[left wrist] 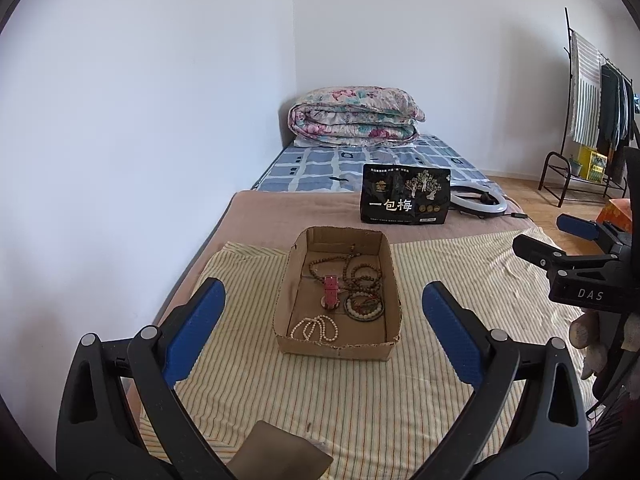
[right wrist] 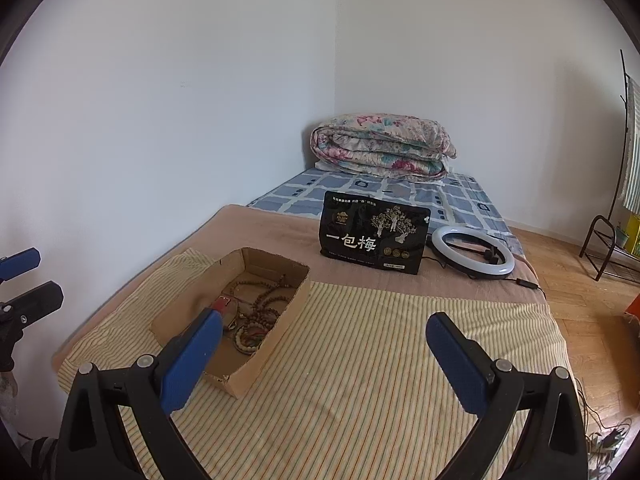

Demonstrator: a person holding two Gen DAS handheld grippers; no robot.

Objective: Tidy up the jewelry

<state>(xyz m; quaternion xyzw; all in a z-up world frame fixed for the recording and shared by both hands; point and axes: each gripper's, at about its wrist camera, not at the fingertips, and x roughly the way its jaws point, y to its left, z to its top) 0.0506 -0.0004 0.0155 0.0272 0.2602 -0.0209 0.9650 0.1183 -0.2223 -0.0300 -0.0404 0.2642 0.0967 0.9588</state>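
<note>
On my left wrist view the left gripper [left wrist: 322,320] fills the bottom of the frame with its blue pads [left wrist: 200,328] spread wide and nothing between them. Dead centre, just beyond the pads, sits the cardboard box [left wrist: 288,344] on the striped cloth [left wrist: 360,400]. Inside it I see the jewelry: a white bead string [left wrist: 316,329] at the near wall, a red watch [left wrist: 331,292] in the middle, a round bangle [left wrist: 365,308] wrapped with coloured beads to its right, and brown bead strands [left wrist: 352,270] toward the far end. At the right edge of this frame the right gripper [left wrist: 560,240] shows from the side, a gloved hand [left wrist: 592,340] below it. On my right wrist view that same gripper [right wrist: 326,344] has its pads wide apart too, holding nothing; the box [right wrist: 280,320] lies left of centre, partly behind the left pad [right wrist: 192,360]. Above centre in both views a black snack bag [right wrist: 374,238] stands upright on the brown blanket [right wrist: 260,228], with a ring light [right wrist: 472,252] lying flat just to its right and a folded floral quilt [right wrist: 384,146] against the far wall. A clothes rack [left wrist: 592,92] stands at the upper right of the left view.
</note>
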